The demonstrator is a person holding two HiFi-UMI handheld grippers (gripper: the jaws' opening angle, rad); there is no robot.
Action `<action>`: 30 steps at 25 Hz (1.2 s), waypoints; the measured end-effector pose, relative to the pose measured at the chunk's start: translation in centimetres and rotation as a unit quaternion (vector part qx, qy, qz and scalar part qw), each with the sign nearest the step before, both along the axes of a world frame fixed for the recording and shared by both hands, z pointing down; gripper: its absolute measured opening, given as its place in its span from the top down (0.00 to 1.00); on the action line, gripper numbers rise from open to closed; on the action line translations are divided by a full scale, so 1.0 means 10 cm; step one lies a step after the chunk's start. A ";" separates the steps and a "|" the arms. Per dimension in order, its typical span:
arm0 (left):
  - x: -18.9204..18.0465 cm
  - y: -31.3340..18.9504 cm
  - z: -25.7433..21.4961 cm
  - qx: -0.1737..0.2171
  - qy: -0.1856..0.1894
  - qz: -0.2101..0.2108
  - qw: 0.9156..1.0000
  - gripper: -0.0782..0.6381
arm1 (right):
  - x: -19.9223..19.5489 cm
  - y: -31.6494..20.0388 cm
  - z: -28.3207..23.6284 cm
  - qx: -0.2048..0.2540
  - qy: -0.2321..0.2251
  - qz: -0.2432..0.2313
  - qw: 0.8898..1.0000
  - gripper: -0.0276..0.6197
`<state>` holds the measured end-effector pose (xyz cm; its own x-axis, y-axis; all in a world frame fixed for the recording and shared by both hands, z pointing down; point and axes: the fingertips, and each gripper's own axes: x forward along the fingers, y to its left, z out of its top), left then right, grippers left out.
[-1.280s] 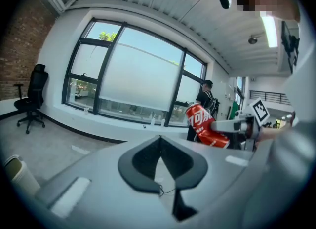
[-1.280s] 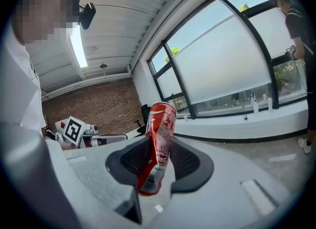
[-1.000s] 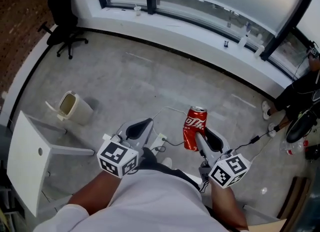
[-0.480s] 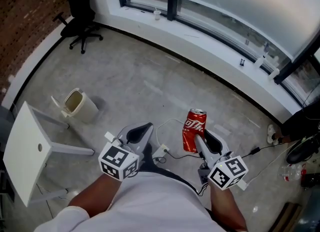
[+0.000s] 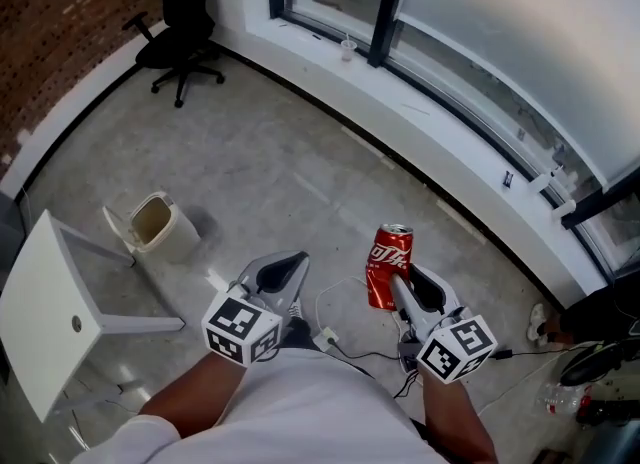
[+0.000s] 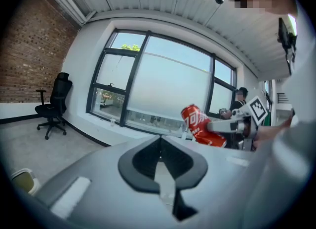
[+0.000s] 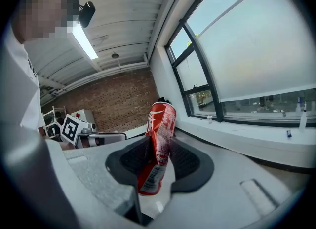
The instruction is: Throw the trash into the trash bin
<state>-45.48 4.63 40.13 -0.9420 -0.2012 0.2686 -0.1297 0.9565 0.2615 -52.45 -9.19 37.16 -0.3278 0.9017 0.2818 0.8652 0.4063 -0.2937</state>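
Floor (image 5: pixel 280 152): grey concrete, takes up most of the head view.
Window (image 5: pixel 500 42): long, dark-framed, curves along the far side above a white sill.
White surface (image 5: pixel 40 312): on legs, at the lower left edge.
Office chair (image 5: pixel 185 22): black, upper left, by the brick wall.
Trash bin (image 5: pixel 160 227): cream, lid flipped open, standing on the floor just past the white surface (left of both hands, well apart from the can).
Left tool (image 5: pixel 285 270): held out level over the floor. In its own view the left tool (image 6: pixel 160 159) has its jaws brought together with nothing between them.
Right tool (image 5: pixel 398 287): held out beside the left one. In its own view the right tool (image 7: pixel 160 159) has its jaws partly apart and pressed on the can's sides.
Can (image 5: pixel 388 267): red, roughly upright, carried in the air over the floor near the window side. The can (image 7: pixel 159 144) looks dented, with the grip on its lower half. From the left tool's camera the can (image 6: pixel 200 124) appears tilted.
Cable (image 5: pixel 345 347): thin, on the floor below the hands.
Cup (image 5: pixel 347 49): small, on the sill.
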 end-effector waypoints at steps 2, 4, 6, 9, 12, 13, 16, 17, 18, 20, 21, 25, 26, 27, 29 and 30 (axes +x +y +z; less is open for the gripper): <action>-0.15 0.34 -0.03 0.001 -0.005 -0.010 1.000 0.89 | -0.15 0.38 -0.03 -0.001 0.000 -0.013 1.000 0.77; -0.29 0.70 -0.07 0.001 -0.009 -0.022 1.000 0.89 | -0.27 0.78 -0.06 0.000 -0.004 -0.031 1.000 0.77; -0.40 1.03 -0.09 0.000 -0.013 -0.032 0.999 0.89 | -0.37 1.14 -0.09 0.002 -0.008 -0.050 0.999 0.77; -0.51 1.45 -0.14 -0.005 -0.022 -0.051 0.998 0.89 | -0.49 1.59 -0.13 -0.001 -0.015 -0.070 0.997 0.77; -0.56 1.84 -0.16 -0.003 -0.028 -0.072 0.997 0.89 | -0.61 2.02 -0.18 -0.005 -0.020 -0.088 0.996 0.77; -0.56 1.96 -0.14 -0.001 -0.027 -0.078 0.997 0.89 | -0.64 2.17 -0.18 -0.005 -0.020 -0.094 0.995 0.77; -0.50 2.15 -0.10 0.006 -0.022 -0.098 0.995 0.89 | -0.67 2.46 -0.20 -0.004 -0.019 -0.116 0.993 0.77; -0.48 2.16 -0.10 0.006 -0.021 -0.106 0.994 0.89 | -0.68 2.51 -0.20 -0.004 -0.019 -0.125 0.992 0.77; -0.46 2.19 -0.09 0.005 -0.021 -0.114 0.993 0.89 | -0.69 2.56 -0.20 -0.004 -0.018 -0.134 0.991 0.77; -0.46 2.30 -0.08 0.006 -0.021 -0.135 0.991 0.89 | -0.73 2.71 -0.18 -0.003 -0.017 -0.153 0.988 0.77; -0.45 2.37 -0.07 0.007 -0.020 -0.146 0.989 0.89 | -0.74 2.80 -0.16 -0.002 -0.015 -0.162 0.987 0.77; -0.42 2.65 -0.02 0.009 -0.015 -0.187 0.982 0.89 | -0.78 3.19 -0.06 0.001 -0.003 -0.203 0.979 0.77; -0.41 2.71 -0.01 0.009 -0.014 -0.198 0.980 0.89 | -0.79 3.29 -0.03 0.001 -0.001 -0.215 0.977 0.77; -0.42 2.78 0.00 0.009 -0.012 -0.209 0.978 0.89 | -0.80 3.38 -0.01 0.000 0.001 -0.226 0.974 0.77; -0.47 2.92 0.01 0.006 -0.009 -0.231 0.973 0.89 | -0.88 3.58 0.00 -0.004 0.003 -0.250 0.968 0.77; -0.51 2.98 0.01 0.003 -0.008 -0.242 0.970 0.89 | -0.93 3.67 0.00 -0.006 0.004 -0.263 0.965 0.77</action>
<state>-50.60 34.47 40.25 -0.9303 0.2647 0.2537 0.3309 0.9043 0.2697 -61.79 27.53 37.16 0.1784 0.9462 0.2700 0.9485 -0.0923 -0.3032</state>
